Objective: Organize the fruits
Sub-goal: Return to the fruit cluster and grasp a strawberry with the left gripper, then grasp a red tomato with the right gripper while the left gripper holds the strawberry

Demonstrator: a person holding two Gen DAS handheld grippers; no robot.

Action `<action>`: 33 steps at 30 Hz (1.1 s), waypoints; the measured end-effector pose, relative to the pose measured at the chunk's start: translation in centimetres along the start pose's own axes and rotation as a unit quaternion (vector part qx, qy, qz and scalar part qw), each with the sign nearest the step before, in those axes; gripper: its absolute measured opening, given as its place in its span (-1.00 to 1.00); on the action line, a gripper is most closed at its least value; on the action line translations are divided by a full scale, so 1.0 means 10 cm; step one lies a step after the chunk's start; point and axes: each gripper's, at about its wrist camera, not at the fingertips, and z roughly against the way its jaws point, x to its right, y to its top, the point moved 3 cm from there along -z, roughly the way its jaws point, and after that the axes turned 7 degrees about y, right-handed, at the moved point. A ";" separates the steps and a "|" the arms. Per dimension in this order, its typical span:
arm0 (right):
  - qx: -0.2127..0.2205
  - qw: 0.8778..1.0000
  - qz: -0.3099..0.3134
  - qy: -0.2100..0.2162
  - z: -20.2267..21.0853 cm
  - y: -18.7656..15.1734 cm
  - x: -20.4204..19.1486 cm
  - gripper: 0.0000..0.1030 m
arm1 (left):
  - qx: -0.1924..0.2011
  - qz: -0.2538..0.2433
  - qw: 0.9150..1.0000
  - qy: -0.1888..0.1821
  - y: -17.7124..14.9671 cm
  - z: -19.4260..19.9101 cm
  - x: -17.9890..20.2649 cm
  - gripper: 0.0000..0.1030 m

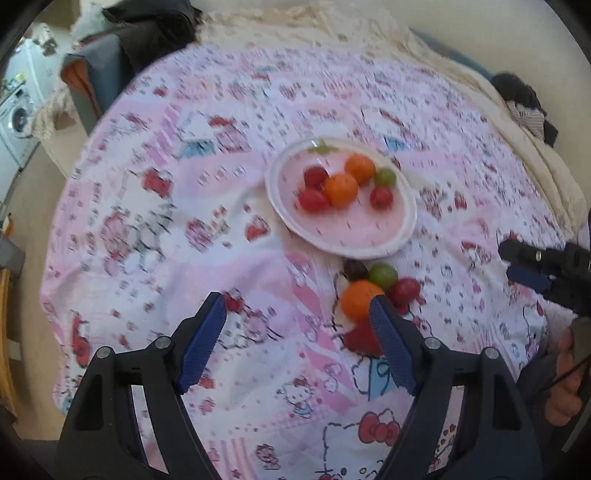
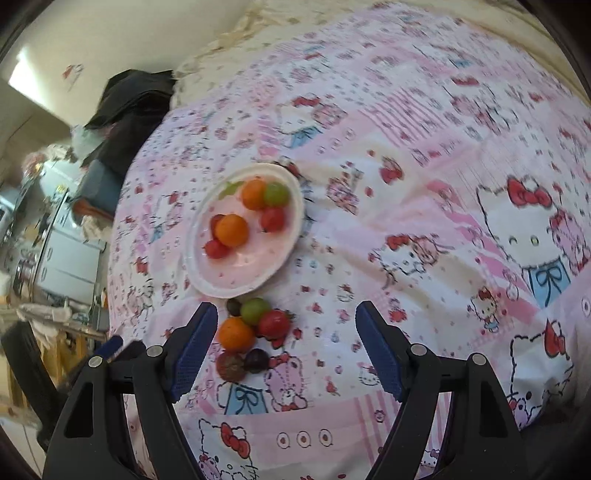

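Observation:
A white plate (image 1: 369, 236) (image 2: 236, 284) on the pink cartoon-print cloth holds two oranges, several red fruits and a green one. Just in front of the plate lies a loose cluster: an orange (image 1: 358, 299) (image 2: 235, 334), a green fruit (image 1: 383, 275) (image 2: 255, 310), a red one (image 1: 405, 290) (image 2: 274, 324), and dark ones (image 2: 256, 360). My left gripper (image 1: 297, 314) hangs open above the cloth, left of the cluster; its right finger overlaps the orange. My right gripper (image 2: 286, 321) is open above the cluster, nothing pressed between its pads. It also shows in the left wrist view as the right gripper (image 1: 535, 266).
The cloth (image 1: 184, 221) covers a round table with a lace-edged cover beneath. Dark clothing (image 1: 147, 33) and a grey chair lie beyond the far left edge. A washing machine (image 1: 14, 118) stands far left. A hand (image 1: 565, 380) shows at the right edge.

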 end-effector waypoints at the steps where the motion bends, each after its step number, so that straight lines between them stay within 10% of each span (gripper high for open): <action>1: -0.003 1.000 -0.008 0.001 -0.02 0.00 0.04 0.55 | -0.008 -0.008 1.000 -0.004 -0.02 -0.05 0.05 0.50; 14: -0.005 1.000 -0.018 -0.010 -0.06 0.06 0.12 0.55 | -0.090 -0.110 0.989 -0.033 -0.31 -0.62 0.65 0.27; 19: -0.009 1.000 -0.018 -0.008 -0.07 0.05 0.12 0.55 | -0.093 -0.113 0.988 -0.056 -0.31 -0.69 0.63 0.22; 23: -0.011 1.000 -0.013 -0.010 -0.09 0.05 0.09 0.55 | -0.094 -0.122 0.984 -0.084 -0.33 -0.66 0.67 -0.24; 33: -0.005 1.000 -0.012 -0.018 -0.04 0.03 0.11 0.55 | -0.078 -0.107 0.987 -0.089 -0.25 -0.52 0.61 -0.38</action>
